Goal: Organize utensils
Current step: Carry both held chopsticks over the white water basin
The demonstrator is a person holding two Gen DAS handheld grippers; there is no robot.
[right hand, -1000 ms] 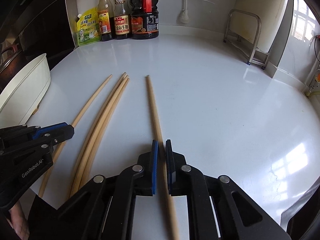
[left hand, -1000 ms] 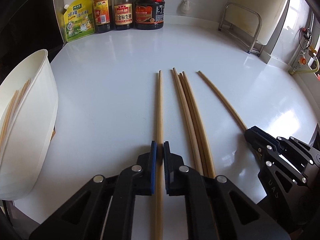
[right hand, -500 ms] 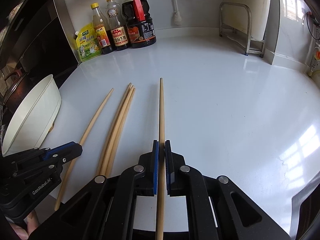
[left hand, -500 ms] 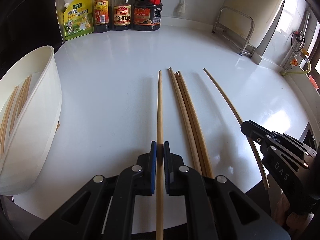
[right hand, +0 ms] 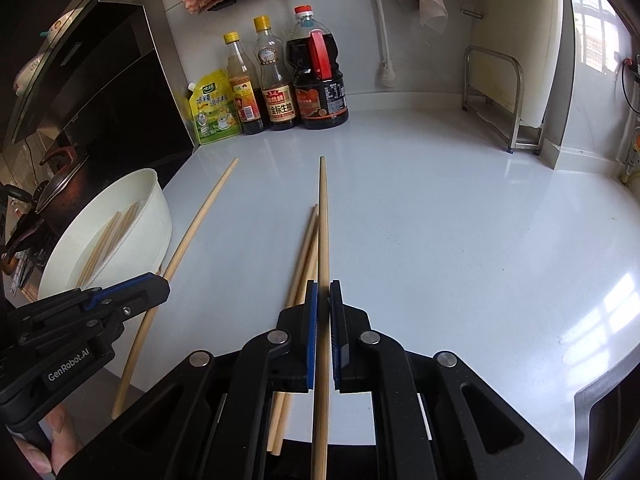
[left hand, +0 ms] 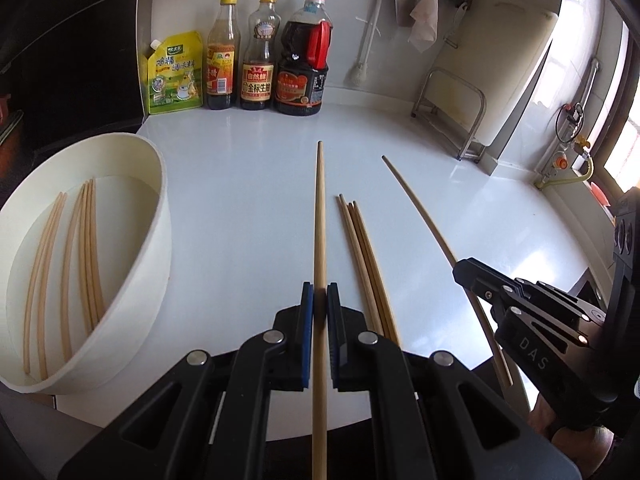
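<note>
My left gripper is shut on one wooden chopstick, held above the white counter and pointing away from me. My right gripper is shut on a second chopstick, also lifted. In the left wrist view the right gripper shows at the right with its chopstick. The right wrist view has the left gripper at the left with its chopstick. A bundle of three chopsticks lies on the counter between the two. A white bowl at the left holds several chopsticks.
Sauce bottles and a yellow-green pouch stand along the back wall. A metal rack with a white board is at the back right. A dark pot sits beyond the bowl. The counter's front edge is just below the grippers.
Both grippers have risen, each lifting its chopstick off the counter. The bundle of three stays on the counter. More of the bowl's inside now shows.
</note>
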